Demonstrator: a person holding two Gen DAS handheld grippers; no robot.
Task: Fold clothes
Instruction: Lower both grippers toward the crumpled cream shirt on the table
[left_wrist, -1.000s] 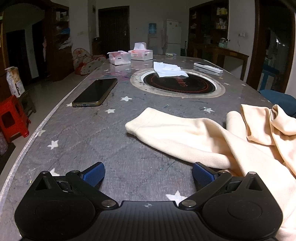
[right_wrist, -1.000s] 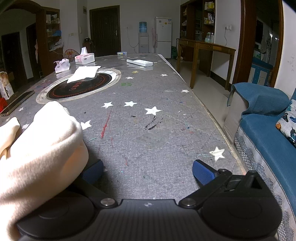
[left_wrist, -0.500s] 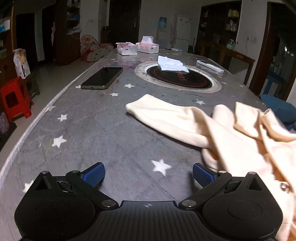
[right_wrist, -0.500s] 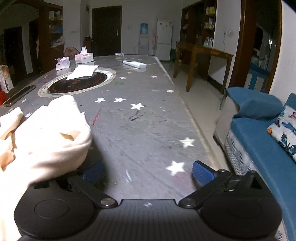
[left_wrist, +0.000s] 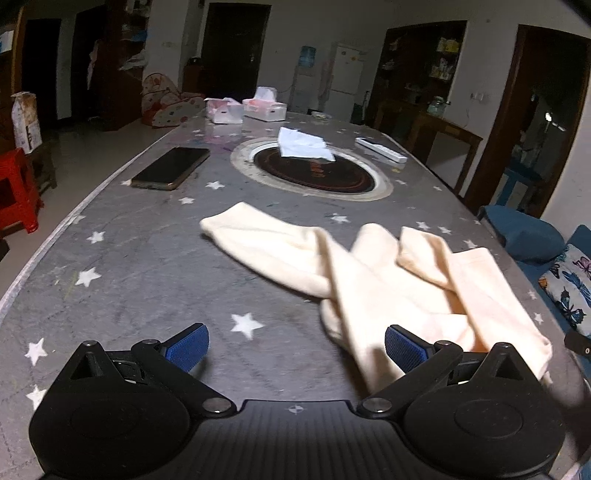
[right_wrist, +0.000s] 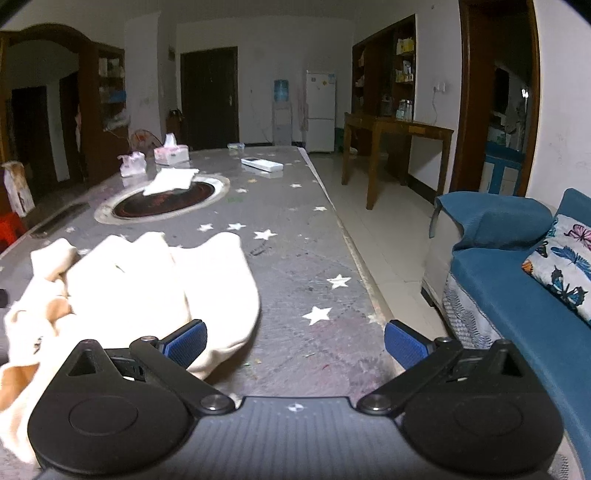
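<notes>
Left wrist view showed the garment (left_wrist: 369, 280) crumpled on the table (left_wrist: 147, 266) — sleeve running away leftward; both grippers (left_wrist: 295, 343) (right_wrist: 293, 341) gaped empty, right one nearer the heap.

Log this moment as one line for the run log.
task: fold clothes | left gripper: open, empty | right gripper: open, empty | cream garment: crumpled on table, unfolded

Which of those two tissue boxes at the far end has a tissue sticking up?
The right-hand tissue box; the left box beside it shows no raised tissue.
</notes>
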